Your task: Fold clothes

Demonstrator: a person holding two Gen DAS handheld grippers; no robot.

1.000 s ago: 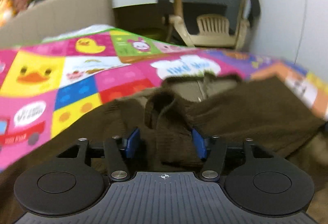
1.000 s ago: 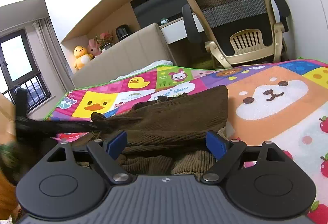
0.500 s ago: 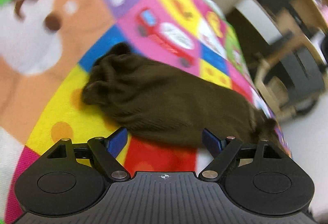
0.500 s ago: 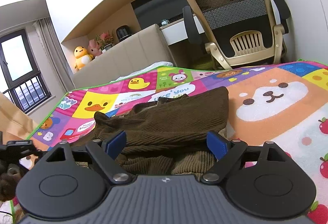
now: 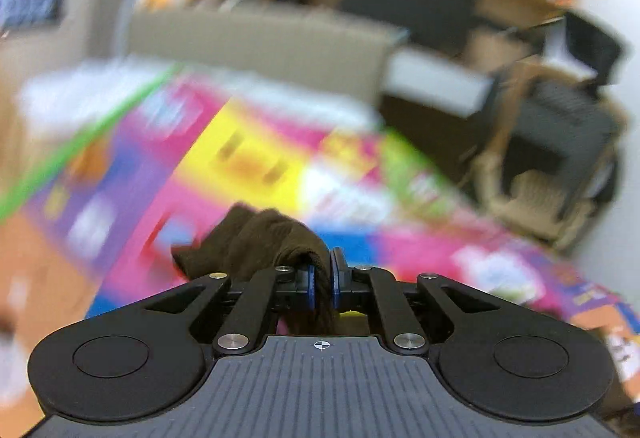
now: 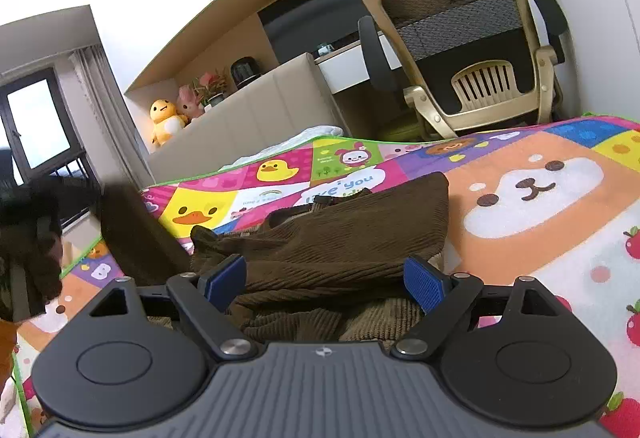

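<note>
A brown corduroy garment [image 6: 352, 238] lies partly folded on the colourful play mat [image 6: 540, 189]. My right gripper [image 6: 325, 282] is open, its blue pads on either side of the garment's near edge, holding nothing. My left gripper [image 5: 323, 280] is shut on the garment's brown sleeve end [image 5: 256, 238], which bunches over the left finger. In the right wrist view that sleeve [image 6: 136, 234] rises blurred at the left, lifted off the mat. The left wrist view is heavily motion-blurred.
An office chair [image 6: 472, 49] stands beyond the mat's far edge, next to a beige bed frame [image 6: 256, 113] and a white desk. Plush toys [image 6: 166, 119] sit on a shelf at the back left. The mat's green edge [image 6: 80, 258] runs at the left.
My left gripper was open over the sleeve and has shut on its end, lifting it and swinging fast. My right gripper has stayed open in the same place.
</note>
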